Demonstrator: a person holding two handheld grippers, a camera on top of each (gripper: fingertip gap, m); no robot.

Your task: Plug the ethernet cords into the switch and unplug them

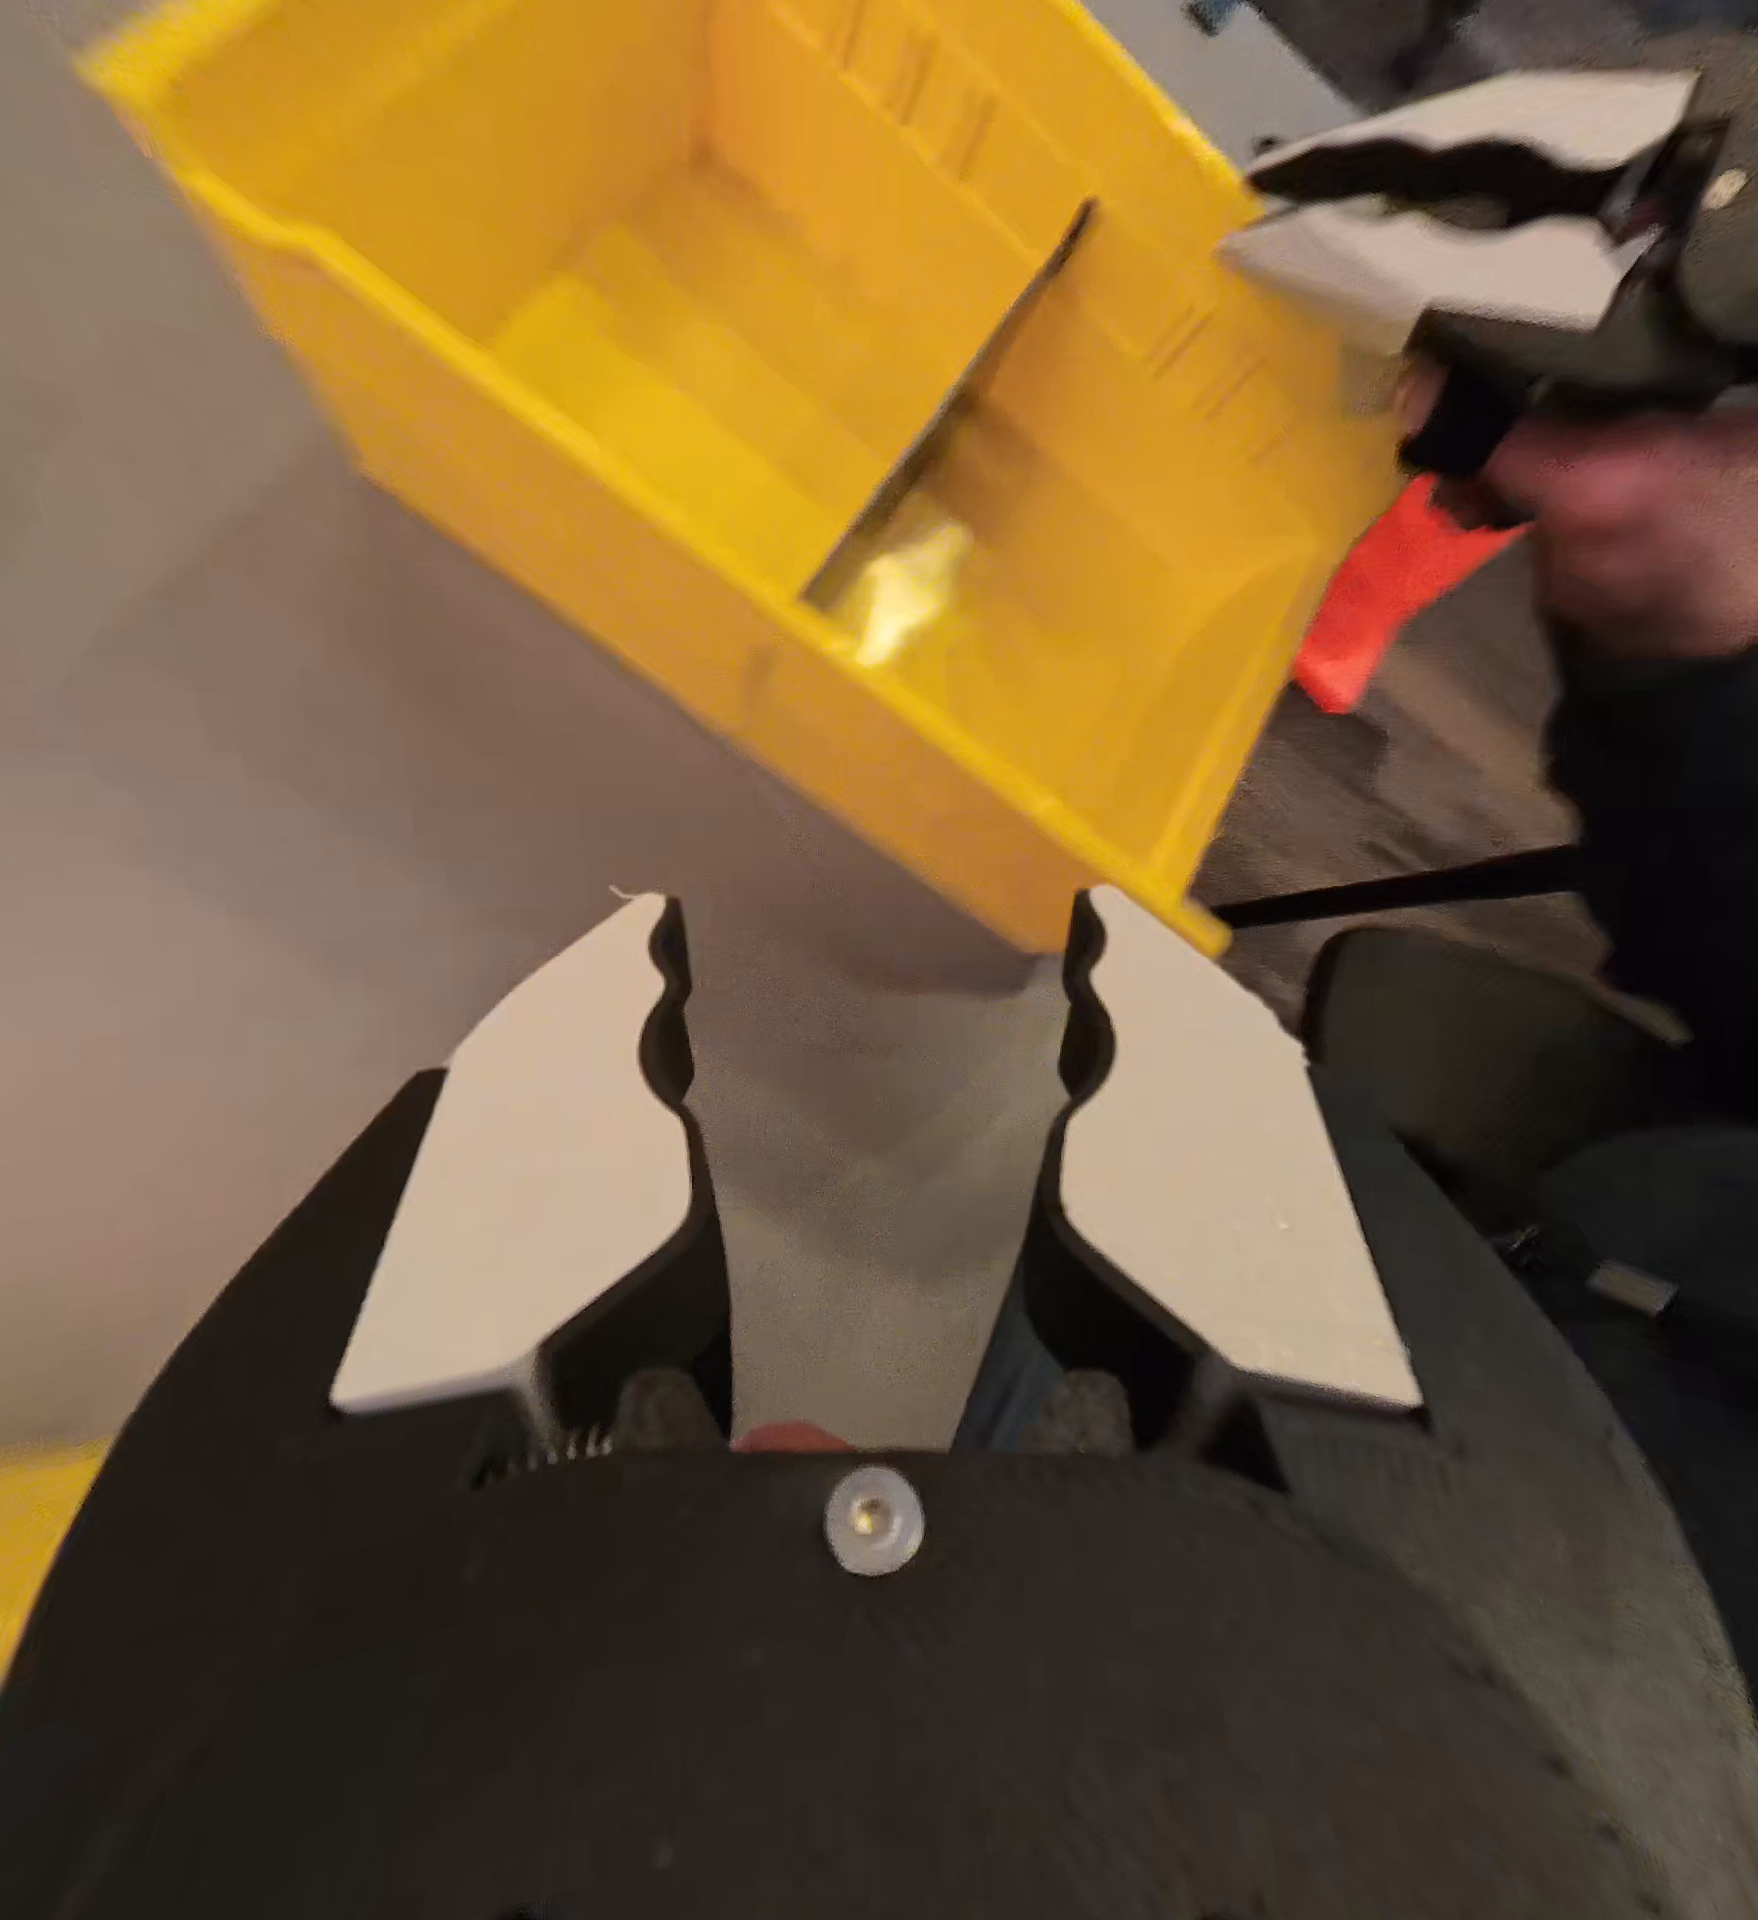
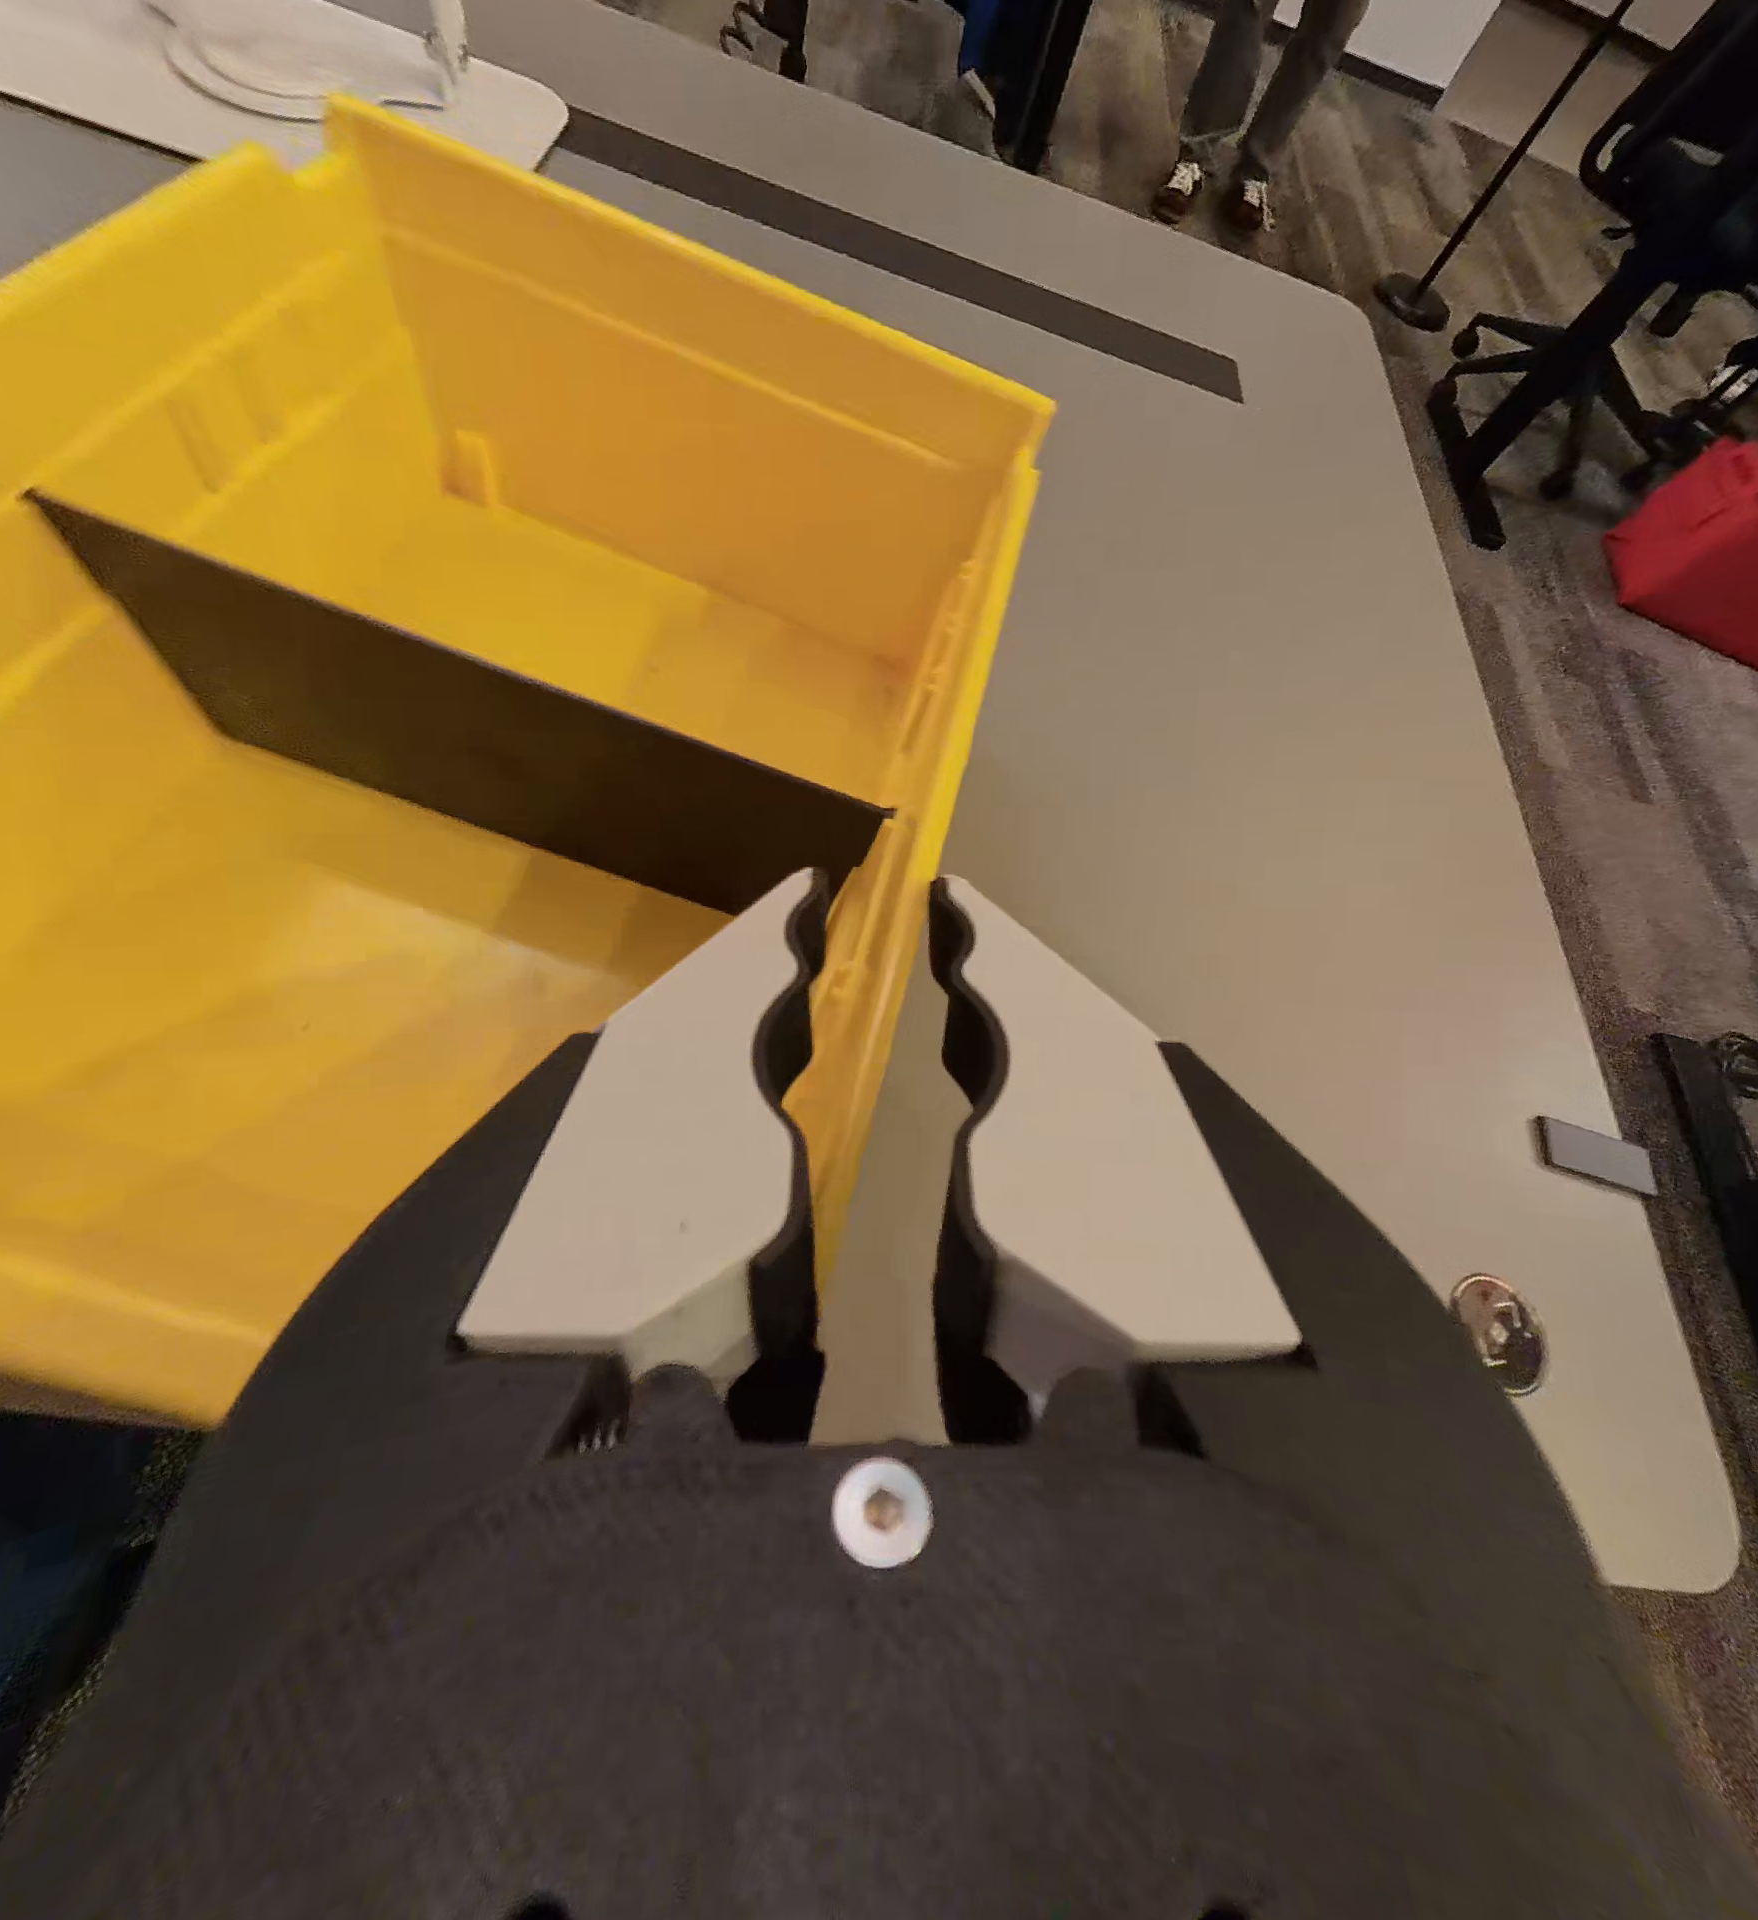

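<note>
Oddly, right claw [image 2: 875,894] straddles divided yellow bin's [image 2: 584,488] wall.

1. Right gripper [image 2: 873,894] low in the middle, fingers astride the right wall of a yellow bin [image 2: 968,665], a narrow gap on each side, no firm clamp to be seen.
2. Bin tilted, split by a black divider [image 2: 459,717] into a near and a far compartment, both showing only bare yellow floor.
3. Grey table [image 2: 1218,727] under and to the right of the bin, a dark strip [image 2: 906,249] across its far part.
4. Pale mat [image 2: 262,83] at the far left corner.
5. Round metal lock [image 2: 1498,1345] near the right edge of the table.
6. Red bag [image 2: 1727,561] on the carpet at right, black chair base [image 2: 1540,384] beyond it.
7. Legs of a person [image 2: 1259,104] standing at the far end.
</note>
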